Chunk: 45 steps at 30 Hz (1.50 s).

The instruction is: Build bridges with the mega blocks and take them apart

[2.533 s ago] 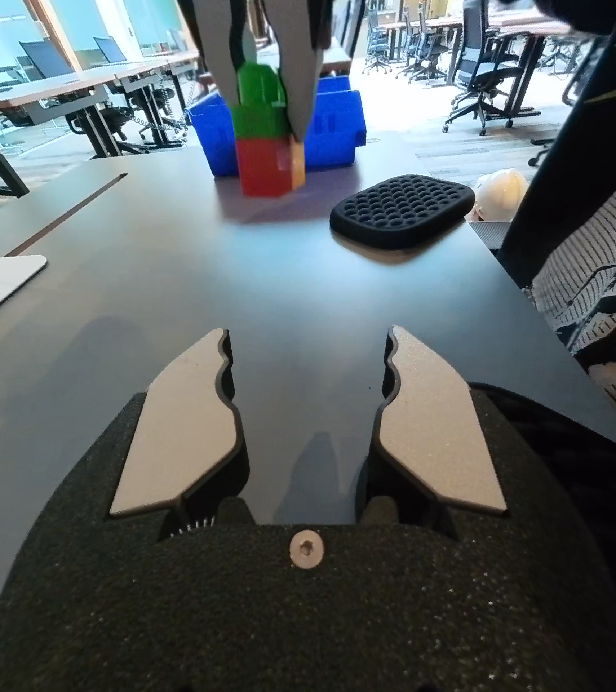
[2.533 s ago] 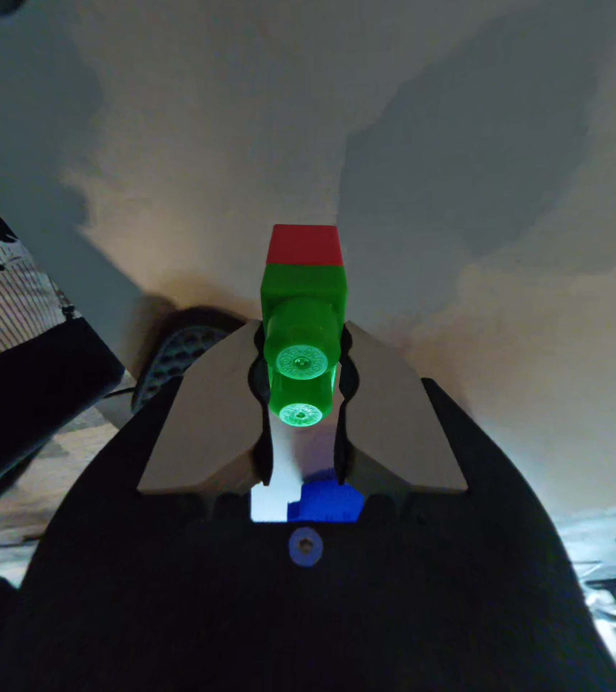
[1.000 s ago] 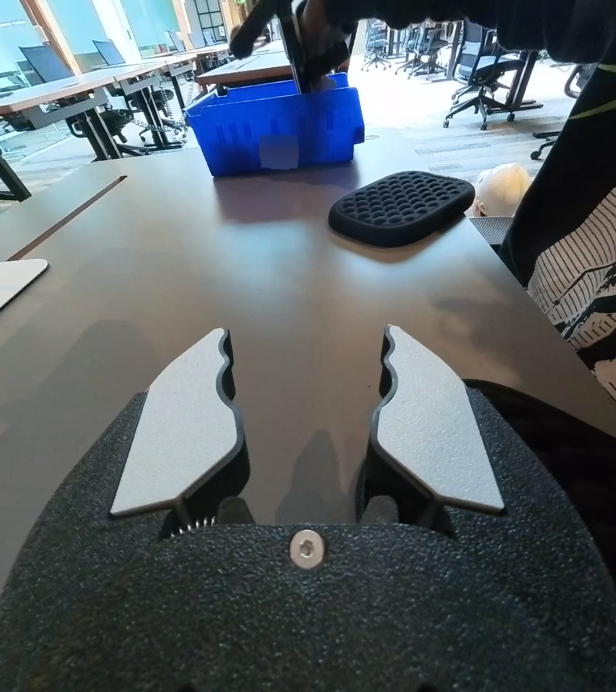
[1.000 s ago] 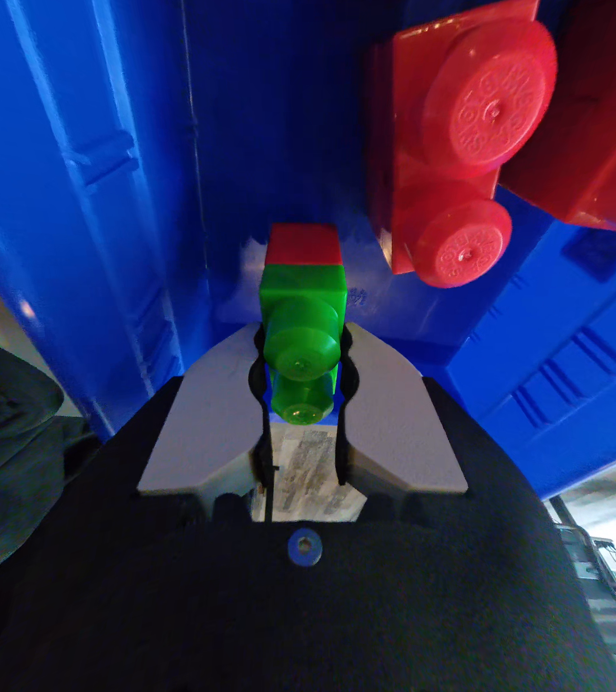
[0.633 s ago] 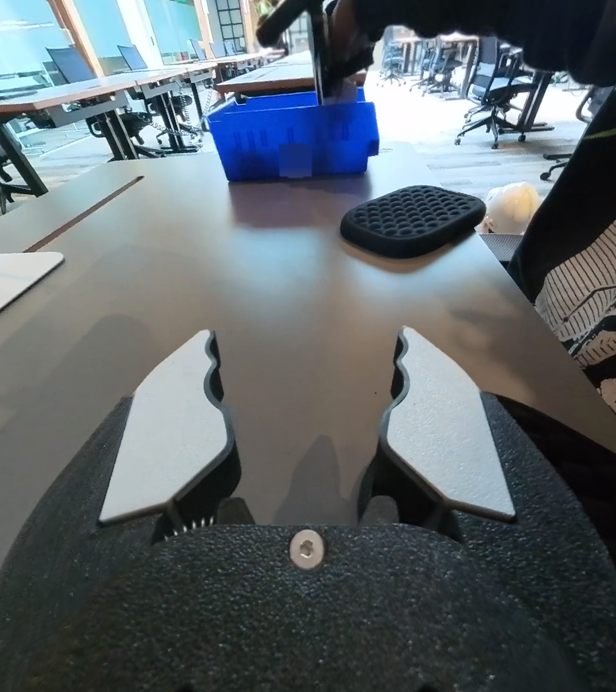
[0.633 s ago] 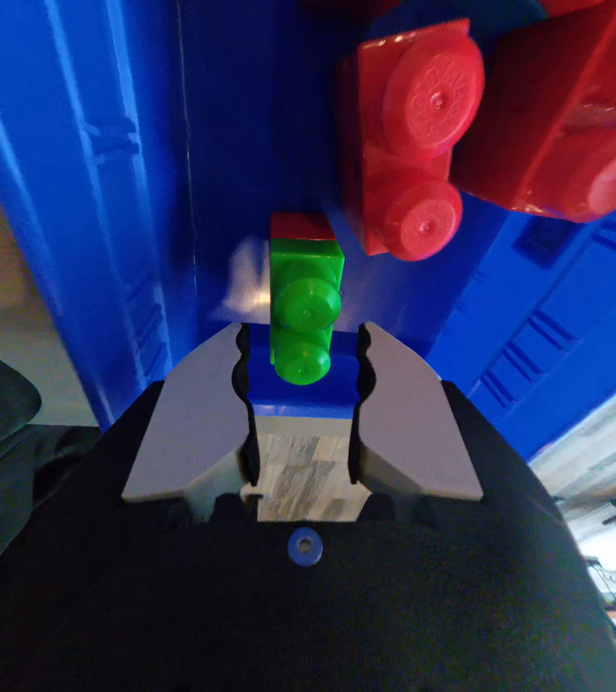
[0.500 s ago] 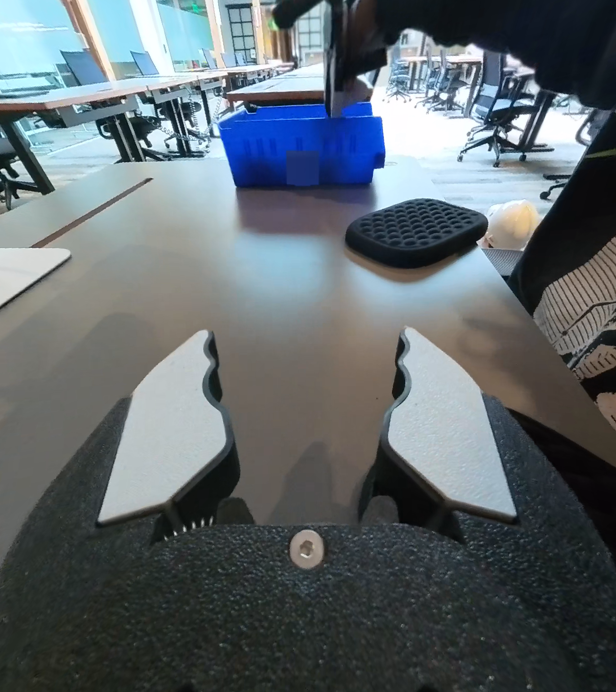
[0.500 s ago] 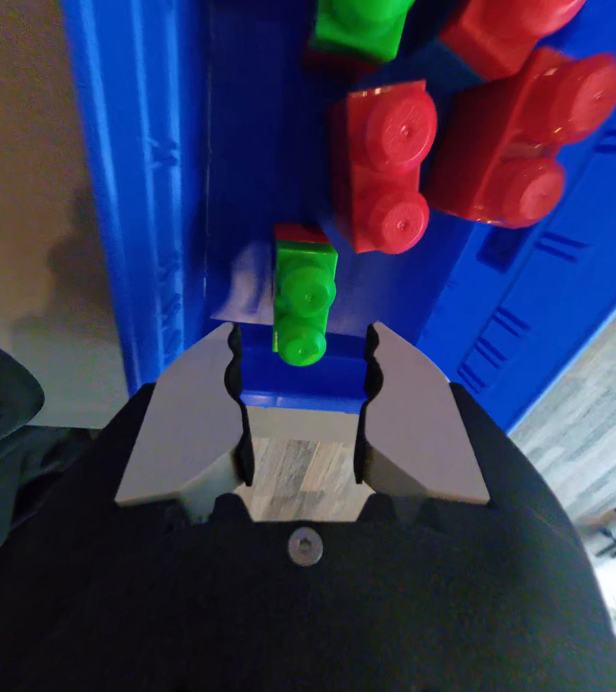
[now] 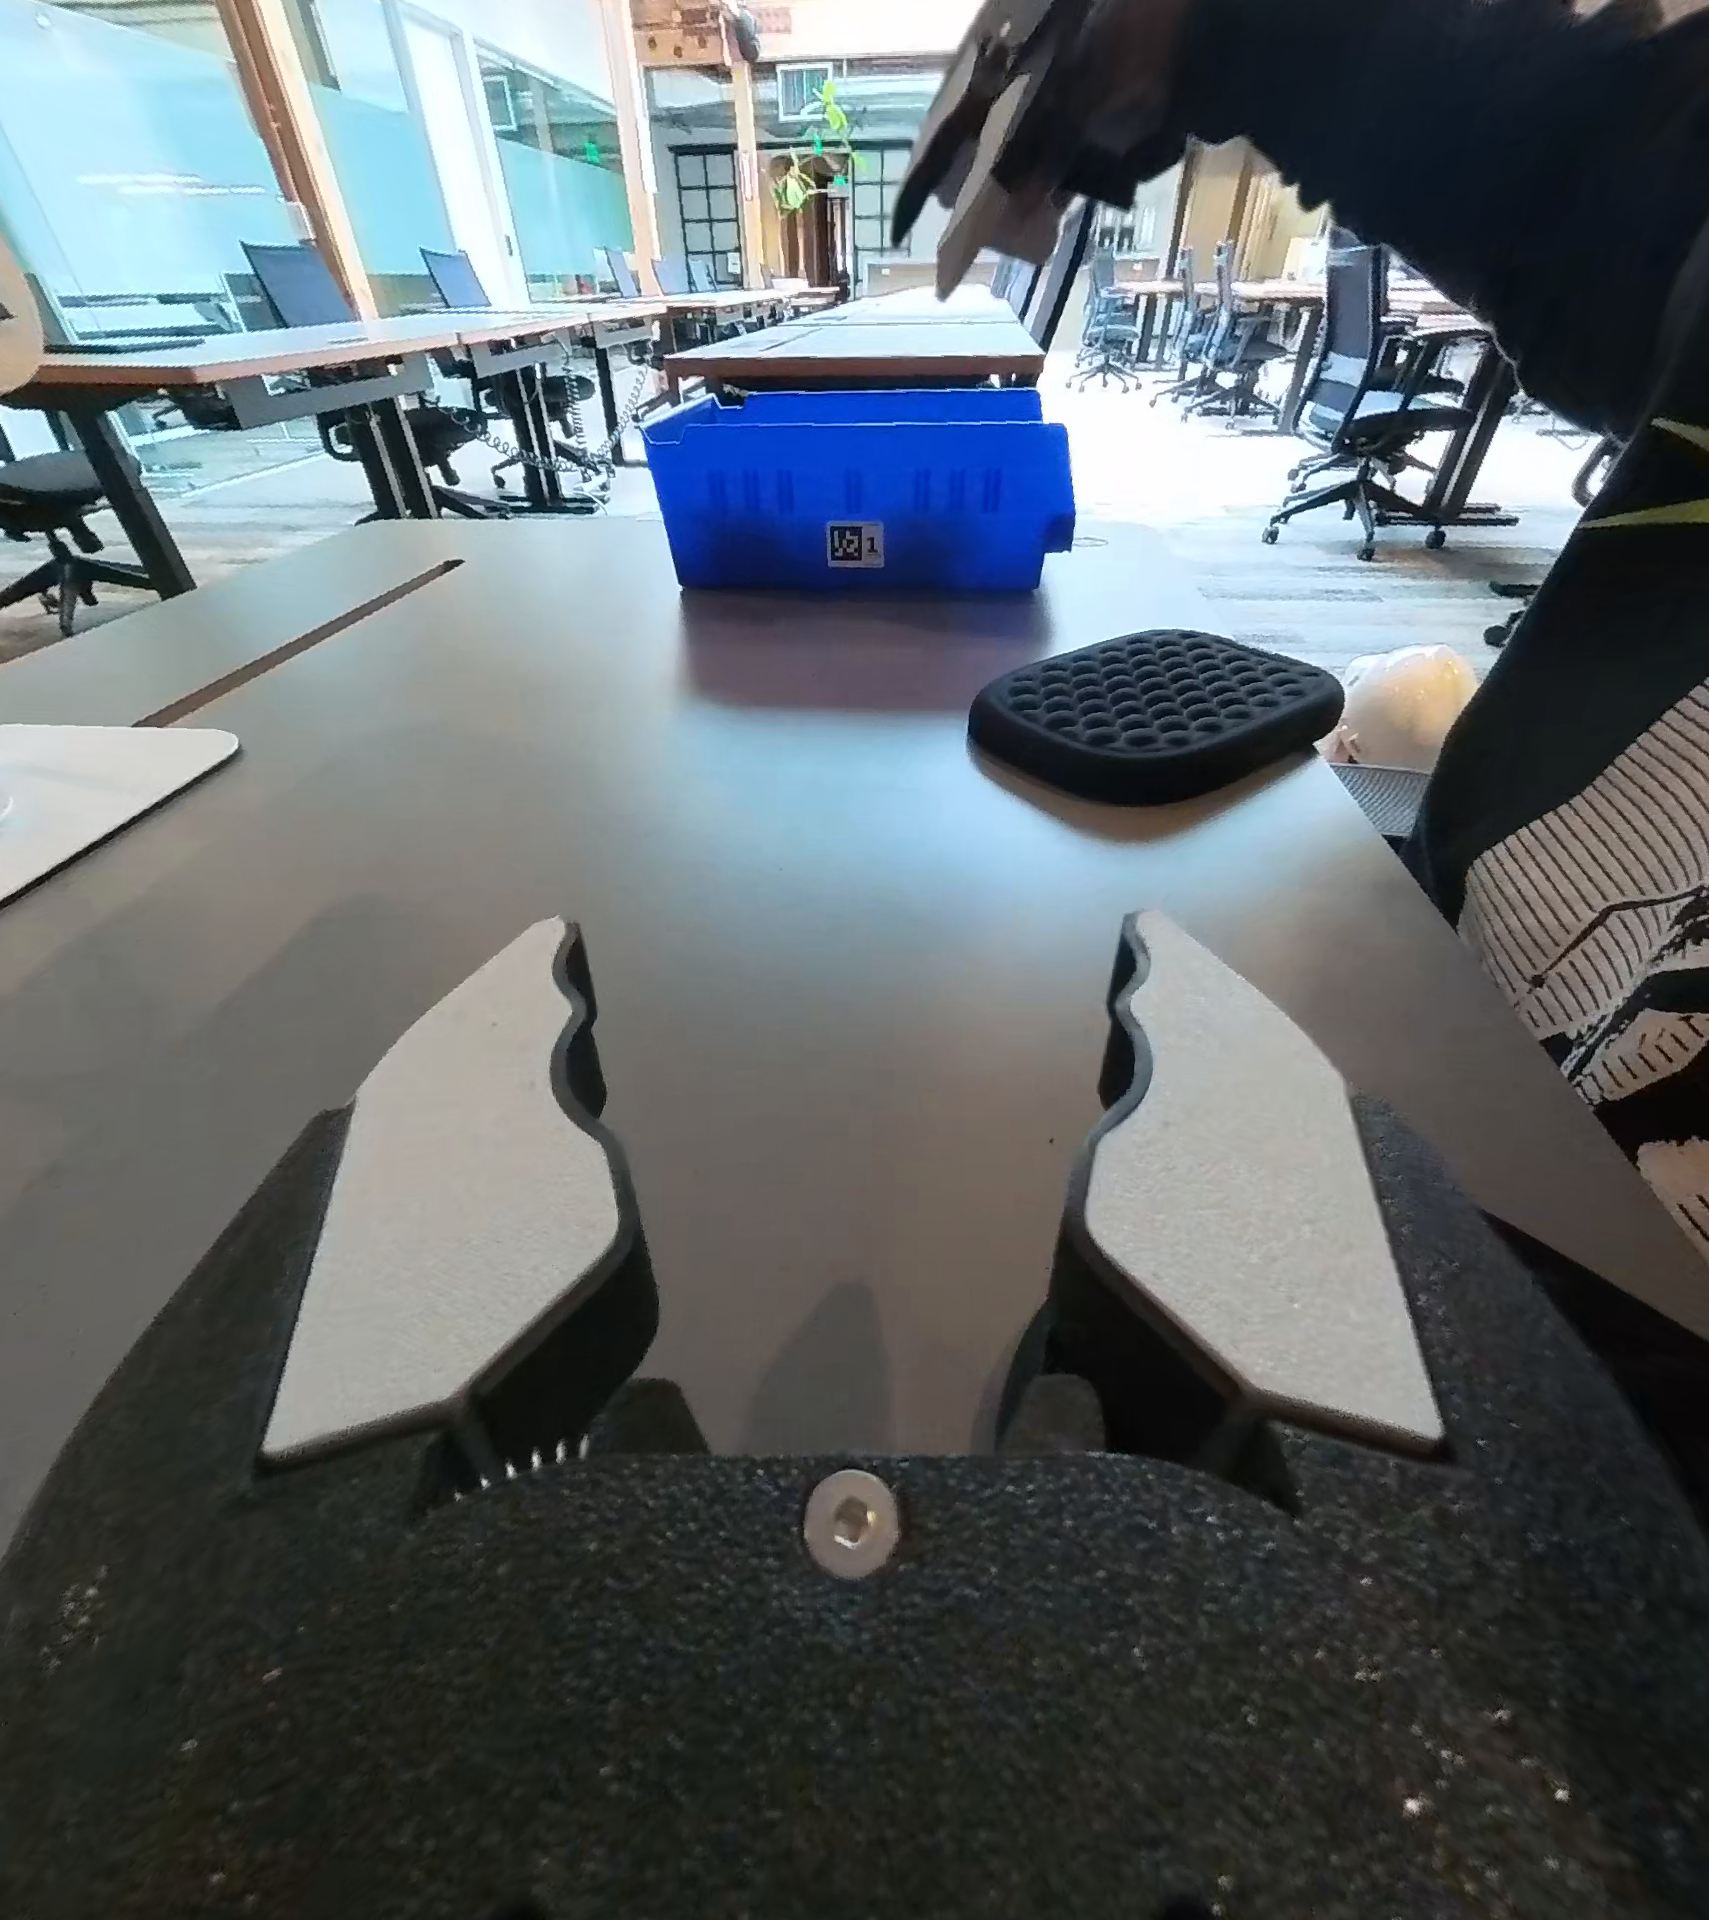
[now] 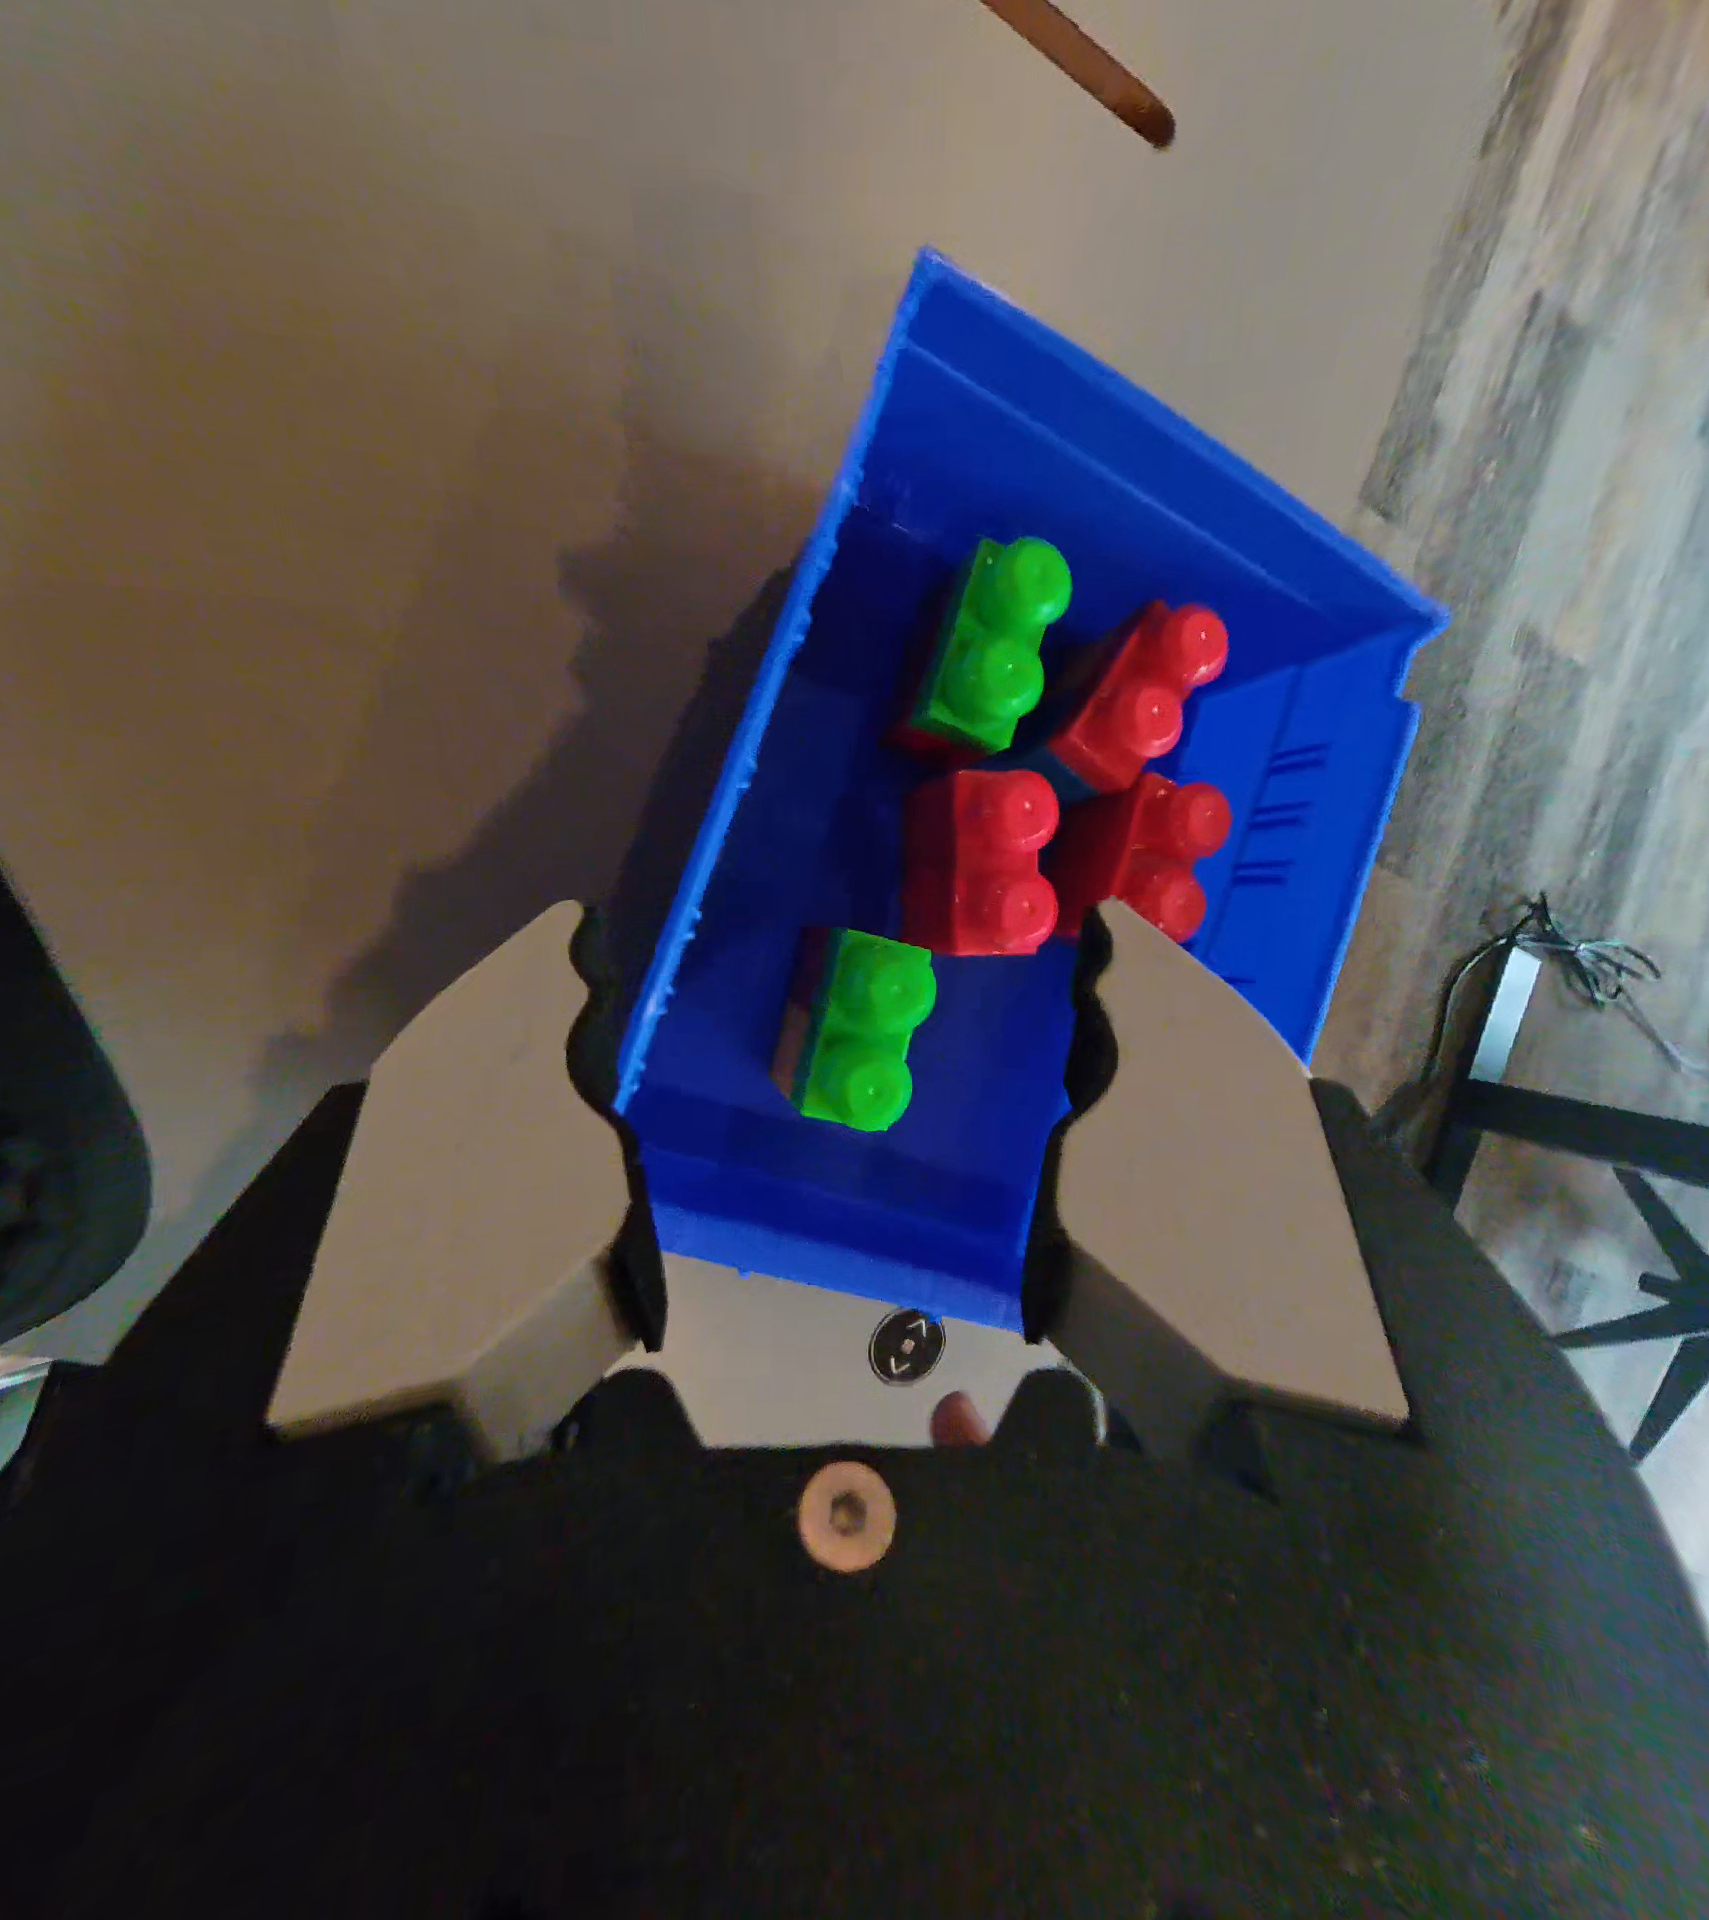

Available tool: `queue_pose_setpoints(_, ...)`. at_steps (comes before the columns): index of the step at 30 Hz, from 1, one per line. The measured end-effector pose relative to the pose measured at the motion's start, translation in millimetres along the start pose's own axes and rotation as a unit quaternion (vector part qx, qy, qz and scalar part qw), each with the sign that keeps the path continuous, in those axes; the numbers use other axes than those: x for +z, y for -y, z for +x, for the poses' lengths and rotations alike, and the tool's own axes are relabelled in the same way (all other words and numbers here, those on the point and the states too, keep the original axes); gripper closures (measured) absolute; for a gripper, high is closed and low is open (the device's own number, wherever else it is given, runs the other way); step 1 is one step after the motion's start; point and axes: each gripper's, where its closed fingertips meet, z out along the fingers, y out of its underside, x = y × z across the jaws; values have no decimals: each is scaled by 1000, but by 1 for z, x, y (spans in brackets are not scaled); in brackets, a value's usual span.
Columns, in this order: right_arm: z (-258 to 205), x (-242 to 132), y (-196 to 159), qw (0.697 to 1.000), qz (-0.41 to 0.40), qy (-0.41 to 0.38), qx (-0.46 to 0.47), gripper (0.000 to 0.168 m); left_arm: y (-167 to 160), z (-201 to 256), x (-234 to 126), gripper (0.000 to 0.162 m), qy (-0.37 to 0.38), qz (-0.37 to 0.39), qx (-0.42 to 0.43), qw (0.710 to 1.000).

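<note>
A dark grey office table [image 9: 788,831] carries a blue plastic bin [image 9: 855,509] at its far end, a black honeycomb-textured pad [image 9: 1156,712] near the right edge, and a white stand base [image 9: 50,790] at left.

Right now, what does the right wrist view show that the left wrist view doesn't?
Only the right wrist view looks down into the blue bin: two green blocks and three red blocks lie inside, below the open right claw.

Only the left wrist view shows the open left claw, a black honeycomb pad and a white base plate.

Both show the bin on the table.
</note>
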Motion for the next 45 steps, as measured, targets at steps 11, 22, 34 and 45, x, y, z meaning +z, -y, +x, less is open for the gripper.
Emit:
queue_pose_setpoints(11,-133,-39,84,978,155,82,-116,92,6,1,-2,78,4,22,16,1000)
queue_pose_setpoints(22,-307,-32,126,882,321,274,-210,97,30,0,-12,92,44,53,54,996)
queue_pose_setpoints(34,-333,7,143,807,441,373,-126,99,102,-20,-159,109,370,-91,87,921)
queue_pose_setpoints(45,-368,20,114,808,382,388,-224,104,24,-11,-387,117,534,-388,-145,737)
